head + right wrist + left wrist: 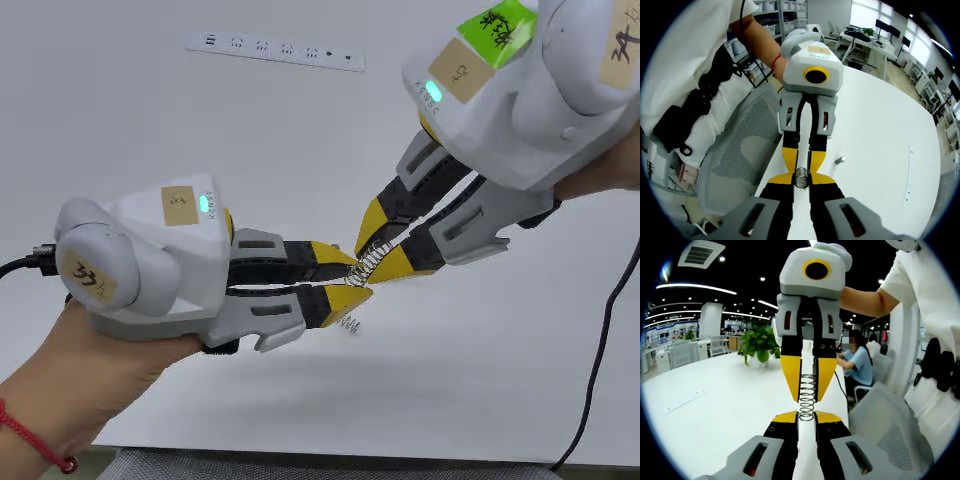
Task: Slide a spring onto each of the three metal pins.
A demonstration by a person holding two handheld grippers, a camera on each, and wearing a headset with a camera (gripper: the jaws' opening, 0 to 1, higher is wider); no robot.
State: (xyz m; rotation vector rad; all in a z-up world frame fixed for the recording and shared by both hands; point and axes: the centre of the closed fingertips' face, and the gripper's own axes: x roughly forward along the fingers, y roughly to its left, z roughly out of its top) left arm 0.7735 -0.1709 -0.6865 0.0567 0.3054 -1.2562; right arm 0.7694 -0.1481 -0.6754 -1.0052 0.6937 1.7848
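White table (470, 370), one power strip (275, 48) lying at its far edge.

Count:
- Grippers: 2, meeting tip to tip above the table.
- Springs: 2 in the head view. One is held spring (367, 266); the other is loose spring (349, 324), lying on the table just below the tips.
- In the right gripper view, 1 short metal piece (839, 160) lies on the table beside the jaws. Cannot tell whether it is a pin or that loose spring.

Left gripper (356, 280): jaws nearly together, yellow tips pinching the near end of the held spring.

Right gripper (380, 250): jaws narrowed to coil width, clamped on the other end of the same spring. The spring spans straight between the two sets of tips, off the table. Cannot tell whether a pin sits inside it.
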